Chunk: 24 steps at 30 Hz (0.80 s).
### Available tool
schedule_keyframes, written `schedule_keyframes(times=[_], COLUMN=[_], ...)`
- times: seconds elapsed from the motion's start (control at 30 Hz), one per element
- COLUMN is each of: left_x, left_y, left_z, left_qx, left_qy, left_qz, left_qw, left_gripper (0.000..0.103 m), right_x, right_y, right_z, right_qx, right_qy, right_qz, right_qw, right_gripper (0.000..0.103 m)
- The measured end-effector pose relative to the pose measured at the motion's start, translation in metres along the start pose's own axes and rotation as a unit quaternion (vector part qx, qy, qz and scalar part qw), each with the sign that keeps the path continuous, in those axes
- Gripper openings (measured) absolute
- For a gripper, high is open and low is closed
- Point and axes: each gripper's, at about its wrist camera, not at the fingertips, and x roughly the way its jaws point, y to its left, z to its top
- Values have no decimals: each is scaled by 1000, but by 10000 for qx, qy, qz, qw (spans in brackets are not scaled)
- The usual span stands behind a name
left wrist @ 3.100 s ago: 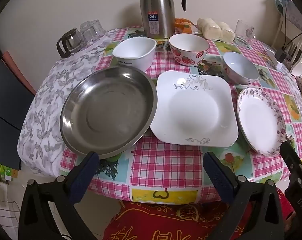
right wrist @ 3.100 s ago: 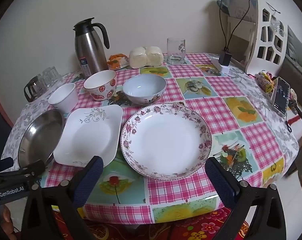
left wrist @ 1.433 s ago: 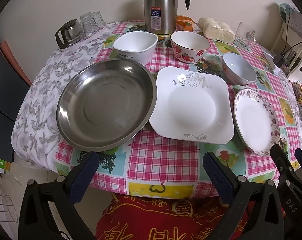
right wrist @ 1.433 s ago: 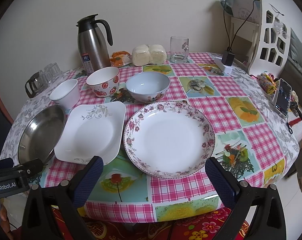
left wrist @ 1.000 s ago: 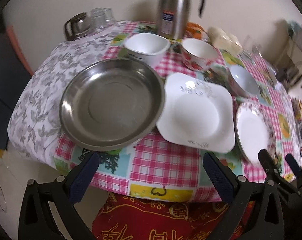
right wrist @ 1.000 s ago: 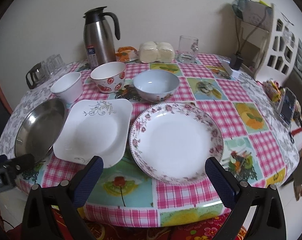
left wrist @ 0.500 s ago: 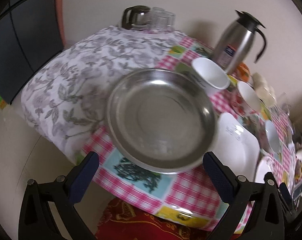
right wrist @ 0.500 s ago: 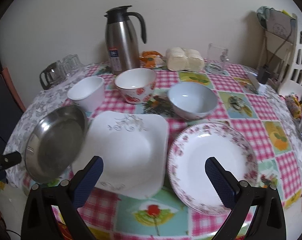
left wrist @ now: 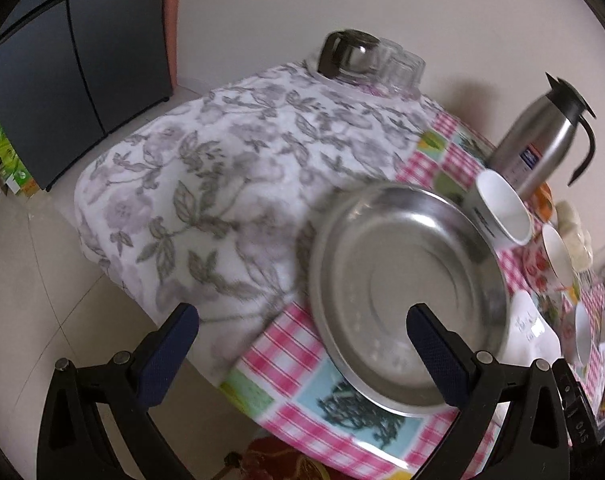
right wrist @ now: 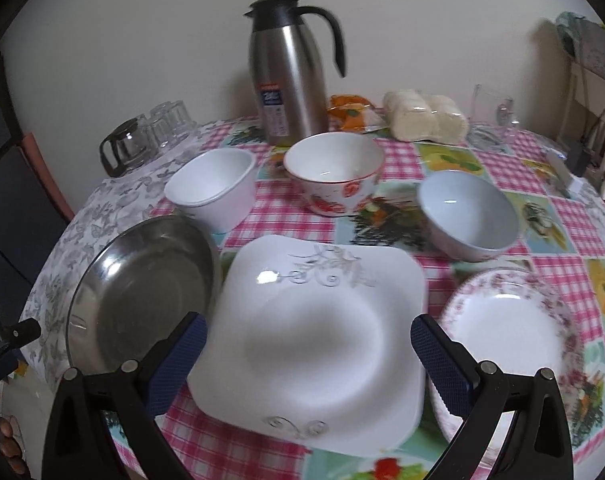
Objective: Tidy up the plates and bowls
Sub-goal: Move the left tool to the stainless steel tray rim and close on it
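Both claws spread wide, holding nothing
My left claw has swung toward the empty steel dish at the counter edge; right claw now frames the empty square plate

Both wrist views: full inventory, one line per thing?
steel plate: 1, silver, table's left edge
square plate: 1, white, centre front
floral plate: 1, white with pink rim, right front
square bowl: 1, white, behind steel plate
strawberry bowl: 1, white and red, middle back
pale bowl: 1, light blue, right back
thermos: 1, steel and black, rear
glass jug and cups: clear, rear left
glass mug: 1, clear, rear right
left gripper: jaws open
right gripper: jaws open
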Motion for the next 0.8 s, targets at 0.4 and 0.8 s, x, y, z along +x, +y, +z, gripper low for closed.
schedule_keyframes(times=[0.4, 0.8], left_x=[7, 65], left_y=[8, -7], left_z=[18, 20], left_qx=[254, 419], left_qy=[-768, 444], left_qz=[54, -79], left_qw=[9967, 9981], left_gripper=[103, 98], right_x=[39, 55], right_y=[28, 41], right_z=[-2, -6], right_qx=[198, 293], right_qy=[357, 629], right_qz=[847, 1043], right_qw=[9956, 9921], right_gripper=[103, 103])
